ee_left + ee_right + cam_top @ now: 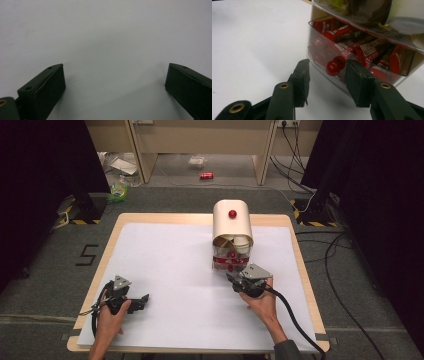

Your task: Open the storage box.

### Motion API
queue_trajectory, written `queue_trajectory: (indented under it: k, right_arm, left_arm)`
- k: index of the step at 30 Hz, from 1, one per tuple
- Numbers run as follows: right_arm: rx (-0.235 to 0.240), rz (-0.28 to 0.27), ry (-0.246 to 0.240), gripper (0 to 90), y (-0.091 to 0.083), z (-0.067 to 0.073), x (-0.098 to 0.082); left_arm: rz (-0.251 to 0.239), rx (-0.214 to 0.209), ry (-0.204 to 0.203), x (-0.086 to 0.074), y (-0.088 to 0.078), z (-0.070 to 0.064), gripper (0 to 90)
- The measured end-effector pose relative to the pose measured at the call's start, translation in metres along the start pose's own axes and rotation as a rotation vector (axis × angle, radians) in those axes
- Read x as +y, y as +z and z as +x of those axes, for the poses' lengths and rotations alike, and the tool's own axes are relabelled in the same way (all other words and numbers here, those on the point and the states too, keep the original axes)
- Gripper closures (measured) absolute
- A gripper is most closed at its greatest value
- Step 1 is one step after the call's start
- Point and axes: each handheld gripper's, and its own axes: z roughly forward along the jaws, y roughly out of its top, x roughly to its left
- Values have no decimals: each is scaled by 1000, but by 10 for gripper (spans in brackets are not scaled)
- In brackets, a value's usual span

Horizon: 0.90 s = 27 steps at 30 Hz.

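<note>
Right tool [327, 72] is sitting lower centre of its own view, jaws spread either side of the red knob [333, 68] on the clear drawer [362, 53] of red packets. Left tool [141, 300] is resting wide open on the counter [165, 270], lower left.

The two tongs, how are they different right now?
The left tongs rest far from the box over bare white paper; the right tongs reach up to the clear drawer full of red wrappers. The left tongs gape wide around nothing; the right tongs stand narrower, open on either side of the drawer's red knob, not yet pinching it. Both are black, each held in a hand.
</note>
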Motion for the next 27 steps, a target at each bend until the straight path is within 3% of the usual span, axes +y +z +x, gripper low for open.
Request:
queue_trajectory:
  k: [16,27]
  right_arm:
    - [15,13,-26,619,9,-4,-1]
    - [10,23,-81,670,11,-5,0]
  left_arm:
    - [0,1,0,0,0,0,24]
    - [-1,1,1,0,0,0,24]
